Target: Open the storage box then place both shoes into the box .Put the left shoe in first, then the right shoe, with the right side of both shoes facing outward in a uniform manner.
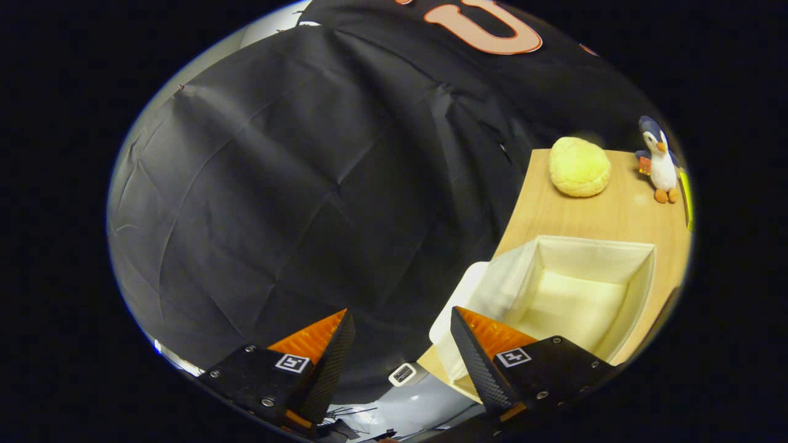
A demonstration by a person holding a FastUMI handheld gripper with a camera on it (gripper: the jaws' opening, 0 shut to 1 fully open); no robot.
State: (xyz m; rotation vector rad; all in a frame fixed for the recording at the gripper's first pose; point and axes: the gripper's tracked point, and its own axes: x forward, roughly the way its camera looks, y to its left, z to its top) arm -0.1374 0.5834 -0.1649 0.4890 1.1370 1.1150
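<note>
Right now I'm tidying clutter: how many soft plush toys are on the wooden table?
2. A round yellow plush cushion beyond the open cream fabric storage box; a penguin plush beside it. Gripper open, empty. Others may be hidden.

Cream storage box (591,289); yellow plush (579,167); penguin toy (659,161) seemingly white-blue.

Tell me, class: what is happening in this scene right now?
A handheld gripper hangs with its fingers apart, holding nothing, aimed mostly at the black cloth. Beside one finger, an open, empty fabric box sits on a wooden table. Beyond the box lie a yellow plush and a toy penguin. No shoe has gone into the box yet.
</note>
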